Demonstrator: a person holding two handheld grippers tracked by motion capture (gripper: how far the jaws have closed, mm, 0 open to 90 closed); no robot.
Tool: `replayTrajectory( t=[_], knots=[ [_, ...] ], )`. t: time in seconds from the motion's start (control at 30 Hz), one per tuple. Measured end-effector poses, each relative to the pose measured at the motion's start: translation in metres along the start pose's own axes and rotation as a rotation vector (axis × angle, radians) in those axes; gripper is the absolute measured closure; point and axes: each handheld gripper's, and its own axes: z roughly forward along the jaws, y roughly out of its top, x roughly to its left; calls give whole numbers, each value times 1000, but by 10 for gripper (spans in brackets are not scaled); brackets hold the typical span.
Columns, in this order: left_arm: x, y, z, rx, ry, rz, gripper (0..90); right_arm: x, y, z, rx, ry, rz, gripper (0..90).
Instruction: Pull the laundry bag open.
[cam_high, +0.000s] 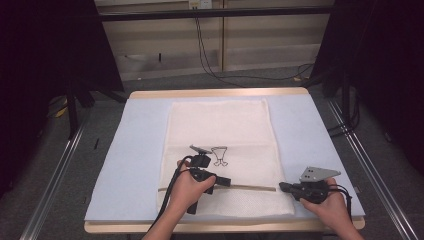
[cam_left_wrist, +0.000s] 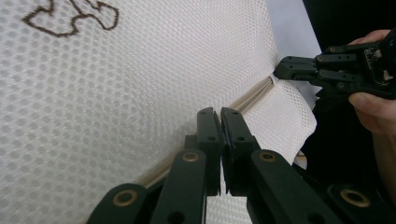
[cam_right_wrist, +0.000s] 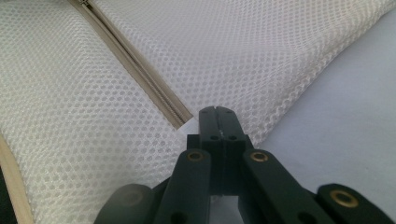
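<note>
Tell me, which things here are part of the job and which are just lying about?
In use:
mesh laundry bag
its zipper
left gripper, shut at the zipper
right gripper, shut at the bag's edge

Lying about:
blue table pad
floor cables

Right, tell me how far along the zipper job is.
Done: mesh bag lies flat, both grippers at its zipper. In hand: left gripper shut mid-zipper, right gripper shut at its end. Left: probably the pull itself; the stretch near the right gripper looks closed.
</note>
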Motion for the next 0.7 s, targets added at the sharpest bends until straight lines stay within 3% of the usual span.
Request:
replayTrajectory(
  t=[0.03, 0.13, 0.7],
  knots=[
    [-1, -1, 0, -14, -3, -22, 875, 0, 0, 0, -1, -1, -1, 900],
    [3, -3, -5, -3, 1, -11, 876, 0, 0, 0, -1, -1, 0, 900],
    [16, -12, -30, -49, 24, -23, 875, 0, 0, 0, 4, -3, 1, 900]
  ],
)
